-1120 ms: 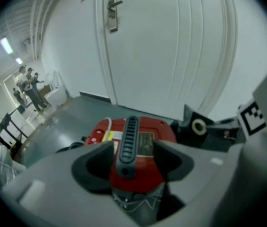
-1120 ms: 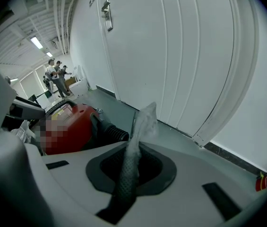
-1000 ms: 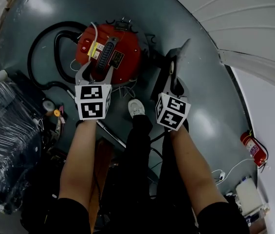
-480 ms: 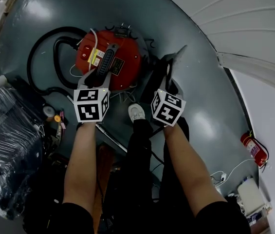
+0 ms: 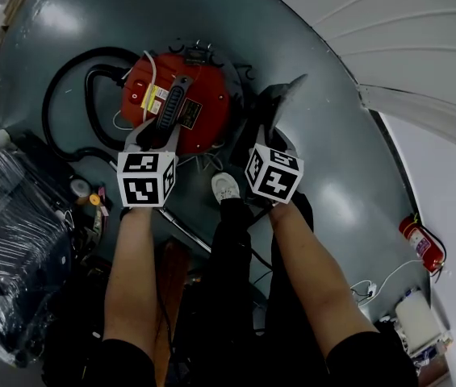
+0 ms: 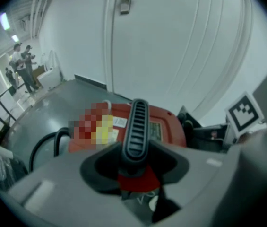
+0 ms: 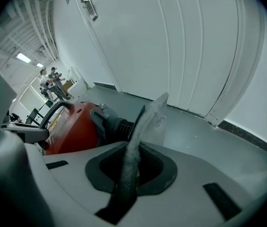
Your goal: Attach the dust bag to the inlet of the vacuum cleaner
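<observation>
The left tool (image 5: 158,127) has just been closing and now grips the red vacuum cleaner (image 5: 211,107) by its black handle (image 5: 174,97); the right tool (image 5: 276,132) pinches the grey dust bag (image 5: 290,93).

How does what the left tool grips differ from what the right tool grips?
The left tool, whose jaws have just been closing, clamps the black ribbed handle, a thick rigid bar. The right tool pinches the grey dust bag, a thin flat piece seen edge-on. The handle is fixed on top of the red vacuum, while the dust bag is loose and held beside it. Both sit squarely between their tool's jaws.
</observation>
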Available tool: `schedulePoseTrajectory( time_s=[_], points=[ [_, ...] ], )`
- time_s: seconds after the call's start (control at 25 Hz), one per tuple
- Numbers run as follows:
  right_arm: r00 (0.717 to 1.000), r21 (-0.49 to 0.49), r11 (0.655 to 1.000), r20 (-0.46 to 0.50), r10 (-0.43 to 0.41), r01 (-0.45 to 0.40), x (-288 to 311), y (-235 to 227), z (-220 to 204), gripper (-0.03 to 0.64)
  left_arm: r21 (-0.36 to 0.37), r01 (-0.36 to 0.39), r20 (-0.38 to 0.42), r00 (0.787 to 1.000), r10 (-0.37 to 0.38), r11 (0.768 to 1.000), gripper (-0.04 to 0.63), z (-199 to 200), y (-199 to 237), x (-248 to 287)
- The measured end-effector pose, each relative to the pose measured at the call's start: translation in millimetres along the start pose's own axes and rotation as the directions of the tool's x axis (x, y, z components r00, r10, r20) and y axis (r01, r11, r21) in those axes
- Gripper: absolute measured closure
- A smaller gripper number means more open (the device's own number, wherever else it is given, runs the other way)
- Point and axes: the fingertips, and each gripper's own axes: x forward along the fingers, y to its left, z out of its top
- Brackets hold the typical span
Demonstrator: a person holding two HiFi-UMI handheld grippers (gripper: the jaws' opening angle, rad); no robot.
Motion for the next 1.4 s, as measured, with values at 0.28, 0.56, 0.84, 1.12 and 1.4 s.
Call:
schedulePoseTrajectory(
  time_s=[0.28, 0.56, 0.84, 1.12, 1.4],
  points=[
    [0.998, -0.221, 0.975, -0.061, -0.020, 0.006, 1, 11, 2, 0.589, 0.064, 0.027, -0.042, 0.999, -0.025, 0.998, 0.442, -1, -2, 3],
    [0.981, -0.039, 0.985, -0.110, 0.162, -0.167, 10, 31, 1, 0.578, 0.091, 0.028, -0.046, 0.999, -0.024, 0.995, 0.449, -2, -2, 5],
    [0.994, -0.453, 0.887, -0.093, 0.053, -0.090, 8, 47, -2, 0.584, 0.101, 0.027, -0.060, 0.998, -0.021, 0.995, 0.453, -4, -3, 5],
    [0.989, -0.431, 0.893, -0.114, 0.089, -0.130, 10, 49, -2, 0.580, 0.102, 0.037, -0.069, 0.997, -0.030, 0.994, 0.454, -5, -3, 7],
    [0.993, -0.287, 0.951, -0.035, 0.112, -0.118, -12, 50, 5, 0.470, -0.028, 0.007, 0.004, 1.000, -0.007, 1.000, 0.416, -4, 1, 5]
  ],
)
